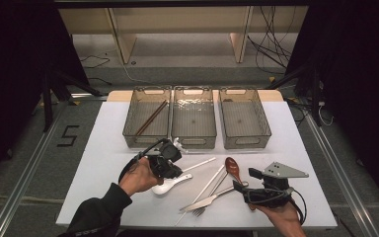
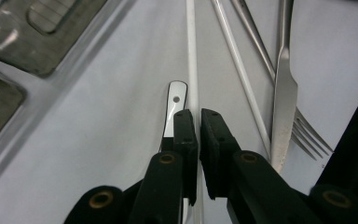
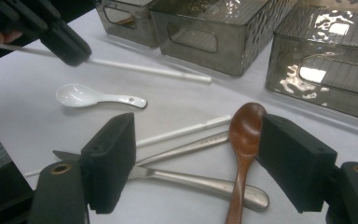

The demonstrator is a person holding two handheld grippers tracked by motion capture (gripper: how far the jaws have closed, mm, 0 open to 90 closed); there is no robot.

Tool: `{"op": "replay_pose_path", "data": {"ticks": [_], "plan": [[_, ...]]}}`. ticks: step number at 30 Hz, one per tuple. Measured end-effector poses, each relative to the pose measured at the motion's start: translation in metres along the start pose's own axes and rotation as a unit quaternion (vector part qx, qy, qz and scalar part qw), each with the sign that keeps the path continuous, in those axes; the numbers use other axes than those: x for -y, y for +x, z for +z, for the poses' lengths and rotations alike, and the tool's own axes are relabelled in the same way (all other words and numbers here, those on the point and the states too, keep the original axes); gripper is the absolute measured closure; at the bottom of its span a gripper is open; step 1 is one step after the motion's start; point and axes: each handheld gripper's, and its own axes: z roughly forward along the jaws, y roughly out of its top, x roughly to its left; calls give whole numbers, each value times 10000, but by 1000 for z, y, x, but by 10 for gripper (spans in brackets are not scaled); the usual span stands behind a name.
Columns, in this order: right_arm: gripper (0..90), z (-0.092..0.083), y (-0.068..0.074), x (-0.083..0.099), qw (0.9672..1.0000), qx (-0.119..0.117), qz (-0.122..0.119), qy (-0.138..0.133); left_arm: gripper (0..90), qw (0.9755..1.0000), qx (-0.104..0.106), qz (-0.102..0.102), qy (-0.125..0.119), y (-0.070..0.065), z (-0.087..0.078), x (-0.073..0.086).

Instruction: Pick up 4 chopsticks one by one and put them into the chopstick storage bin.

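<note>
My left gripper [image 3: 67, 44] was clenched on a white chopstick [image 3: 149, 70], a thin, straight, plain stick, lifted off the table [image 1: 103, 148] at centre frame in the high view, above the white spoon [image 3: 91, 96]. My right gripper [image 3: 196, 163] stood released over the wooden spoon [image 3: 243, 140].

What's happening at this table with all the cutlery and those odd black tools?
A person is sorting utensils into three bins. The left hand-held gripper is shut on a white chopstick, held just above the table. The right hand-held gripper is open over a wooden spoon, not gripping it. A white spoon, a knife and a fork lie loose; brown chopsticks are in the left bin.
</note>
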Motion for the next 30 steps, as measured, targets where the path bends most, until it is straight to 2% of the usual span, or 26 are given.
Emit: {"op": "replay_pose_path", "data": {"ticks": [7, 12, 16, 21, 22, 24, 26, 30], "plan": [[287, 0, 0, 0, 10000, -1, 1, 0, 851, 9990, -84, -221, -376, 19, -25, -3], [287, 1, -1, 0, 10000, -1, 6, -5, 851, 9956, -140, -563, -731, 41, -40, 0], [287, 1, -1, 0, 10000, -2, 0, -8, 851, 9905, -254, -848, -1049, 62, -53, 0], [287, 0, -1, 0, 10000, -4, 15, -6, 850, 9814, -446, -1297, -1341, 96, -66, 1], [287, 0, -1, 0, 10000, -2, 14, -12, 850, 9789, -505, -1388, -1415, 102, -68, 1], [287, 0, -1, 0, 10000, -5, 8, -20, 851, 9755, -579, -1538, -1460, 116, -72, 2], [287, 0, -1, 0, 10000, -2, 19, -2, 851, 9706, -679, -1730, -1527, 127, -73, 3], [287, 0, -1, 0, 10000, -6, 23, -3, 851, 9660, -758, -1935, -1535, 144, -73, 4]]}}
